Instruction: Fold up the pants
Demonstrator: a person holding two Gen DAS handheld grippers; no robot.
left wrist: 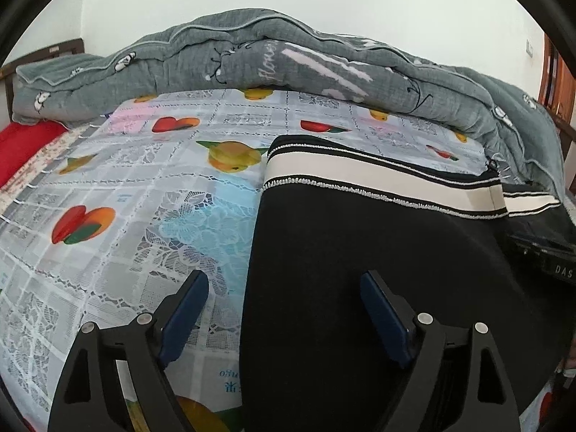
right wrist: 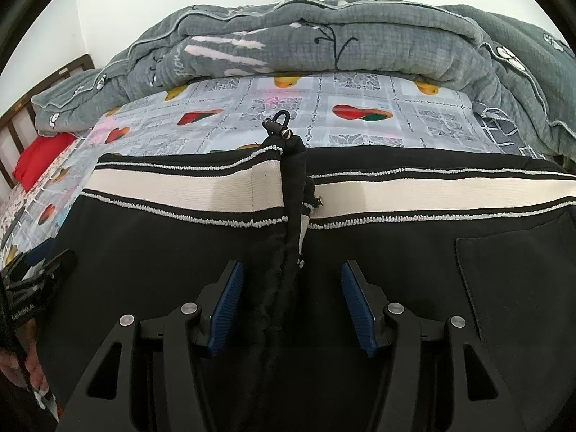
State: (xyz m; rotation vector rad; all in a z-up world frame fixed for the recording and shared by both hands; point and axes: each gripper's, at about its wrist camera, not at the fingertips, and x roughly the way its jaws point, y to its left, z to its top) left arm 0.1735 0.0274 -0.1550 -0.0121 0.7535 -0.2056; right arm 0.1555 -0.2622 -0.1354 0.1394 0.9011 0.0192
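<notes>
Black pants [left wrist: 360, 244] with a white striped waistband [left wrist: 378, 176] lie flat on the fruit-print bed sheet [left wrist: 126, 187]. My left gripper [left wrist: 284, 288] is open, low over the pants' left edge, one finger over the sheet, one over the black cloth. In the right wrist view the pants [right wrist: 162, 252] fill the foreground, waistband [right wrist: 180, 183] away from me. A black drawstring [right wrist: 291, 187] with a toggle runs down the middle. My right gripper [right wrist: 291, 277] is open, its fingers on either side of the drawstring ridge, holding nothing.
A rolled grey quilt [left wrist: 288, 57] lies along the far side of the bed [right wrist: 342, 43]. A red pillow [left wrist: 25, 144] sits at the far left by the wooden headboard [right wrist: 21, 122]. The other gripper [right wrist: 28, 280] shows at the left edge.
</notes>
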